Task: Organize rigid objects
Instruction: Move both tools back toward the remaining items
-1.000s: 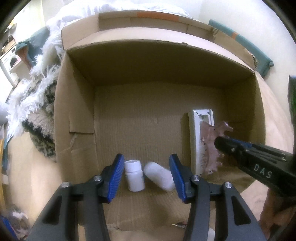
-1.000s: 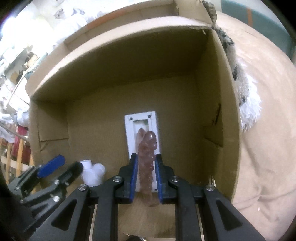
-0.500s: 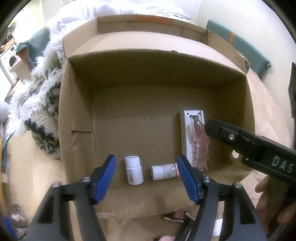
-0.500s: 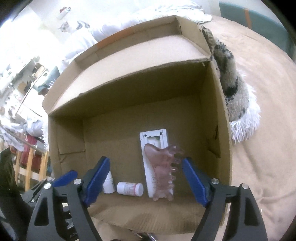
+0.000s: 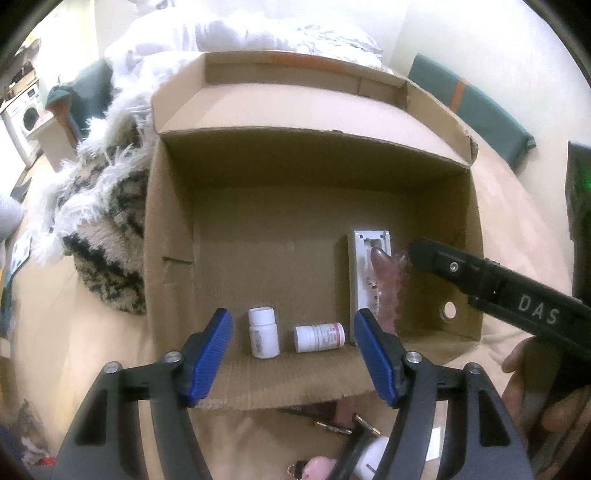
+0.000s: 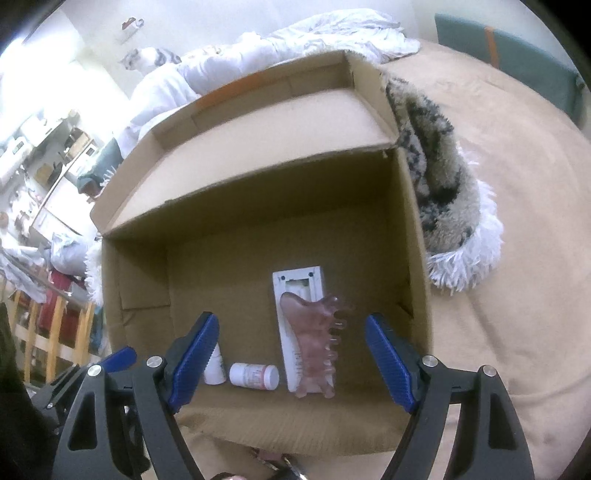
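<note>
An open cardboard box (image 5: pixel 173 236) (image 6: pixel 410 236) lies on a tan bedspread. Inside near its front edge are an upright white pill bottle (image 5: pixel 263 332) (image 6: pixel 215 363), a white pill bottle lying on its side (image 5: pixel 319 337) (image 6: pixel 254 375), a white rectangular device (image 5: pixel 364 273) (image 6: pixel 295 332) and a pink comb-shaped piece (image 5: pixel 386 284) (image 6: pixel 317 343) resting on the device. My left gripper (image 5: pixel 293 354) is open and empty above the box's front edge, in front of the bottles. My right gripper (image 6: pixel 291 362) is open and empty above the front edge, in front of the pink piece.
A shaggy white, tan and black rug (image 5: pixel 107 221) (image 6: pixel 443 192) lies against the box's side. White bedding (image 5: pixel 240 33) is piled behind the box. Small items, among them a pink object (image 5: pixel 317 467) and gold pins (image 5: pixel 332 428), lie on the bedspread in front of the box.
My right gripper opened and let go of the pink piece onto the white device, then drew back. My left gripper opened wider and drew back; one bottle rolled onto its side.
</note>
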The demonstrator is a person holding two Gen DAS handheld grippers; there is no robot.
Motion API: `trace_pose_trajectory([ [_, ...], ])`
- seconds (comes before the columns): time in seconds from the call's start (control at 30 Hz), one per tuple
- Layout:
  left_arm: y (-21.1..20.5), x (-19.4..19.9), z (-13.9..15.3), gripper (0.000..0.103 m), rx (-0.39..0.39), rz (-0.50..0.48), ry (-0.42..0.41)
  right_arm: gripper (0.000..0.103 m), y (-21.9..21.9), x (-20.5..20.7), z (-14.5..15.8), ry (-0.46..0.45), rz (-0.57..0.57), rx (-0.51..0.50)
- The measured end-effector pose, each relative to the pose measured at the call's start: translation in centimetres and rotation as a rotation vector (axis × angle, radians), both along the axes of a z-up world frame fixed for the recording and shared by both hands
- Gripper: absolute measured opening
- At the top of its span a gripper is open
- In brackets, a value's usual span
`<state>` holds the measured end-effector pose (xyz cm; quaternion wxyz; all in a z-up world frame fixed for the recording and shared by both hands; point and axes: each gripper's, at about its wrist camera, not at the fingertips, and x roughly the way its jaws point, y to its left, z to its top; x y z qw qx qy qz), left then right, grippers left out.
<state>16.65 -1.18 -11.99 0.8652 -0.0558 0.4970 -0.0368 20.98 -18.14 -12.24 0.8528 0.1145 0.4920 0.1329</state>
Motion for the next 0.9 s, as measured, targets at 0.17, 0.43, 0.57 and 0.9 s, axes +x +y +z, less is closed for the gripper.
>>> trace_pose_trajectory([
  [0.17, 0.4, -1.5, 0.7, 0.066, -0.003, 0.006, -0.011, 0.086, -0.6, -1.2, 0.7, -0.009, -0.011, 0.004],
  [0.43, 1.0, -3.3, 0.9, 0.066, -0.038, 0.004, 0.018, 0.086, -1.3, -5.0, 1.8, -0.019, 0.002, -0.030],
  [0.57, 1.7, -4.2, 0.2, 0.066, -0.047, 0.019, 0.050, 0.086, -1.9, -7.1, 1.1, 0.024, -0.018, -0.018],
  [0.9, 3.7, -4.7, -1.9, 0.066, -0.118, 0.078, 0.142, 0.086, -3.2, -9.5, -1.2, 0.125, -0.067, -0.026],
])
